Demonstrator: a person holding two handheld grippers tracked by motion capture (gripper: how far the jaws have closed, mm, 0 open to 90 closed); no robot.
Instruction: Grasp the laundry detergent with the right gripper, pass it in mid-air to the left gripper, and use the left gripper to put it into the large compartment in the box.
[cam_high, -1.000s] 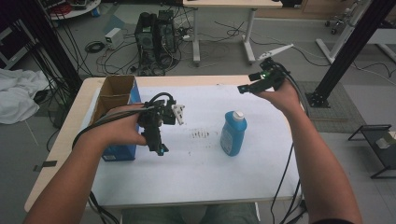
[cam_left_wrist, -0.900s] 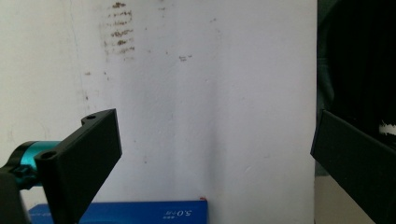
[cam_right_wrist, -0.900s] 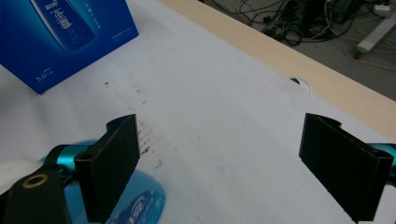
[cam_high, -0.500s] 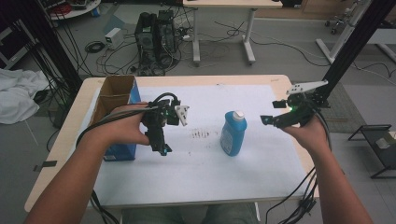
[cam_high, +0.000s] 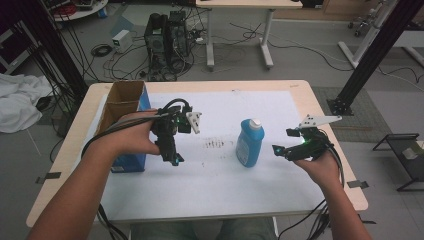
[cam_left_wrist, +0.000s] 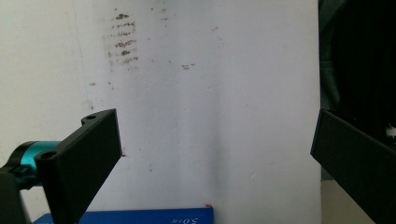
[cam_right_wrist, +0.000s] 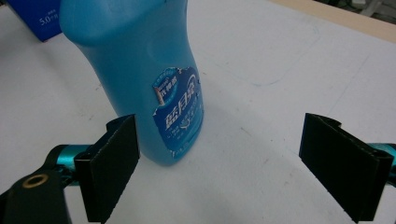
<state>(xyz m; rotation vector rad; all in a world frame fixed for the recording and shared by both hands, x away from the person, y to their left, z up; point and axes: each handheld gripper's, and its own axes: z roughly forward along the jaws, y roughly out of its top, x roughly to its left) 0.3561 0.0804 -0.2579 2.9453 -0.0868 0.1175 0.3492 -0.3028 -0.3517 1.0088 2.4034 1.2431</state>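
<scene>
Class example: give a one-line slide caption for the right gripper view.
Open right gripper faces an upright blue bottle with a torn label on the white table cover.

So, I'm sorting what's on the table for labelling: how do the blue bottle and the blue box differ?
The blue bottle stands mid-table, right of the stains; the blue box sits at the table's left edge. The bottle is rounded and closed with a white cap; the box is square-sided and open-topped, with a brown cardboard inside. Both are blue and upright.
</scene>
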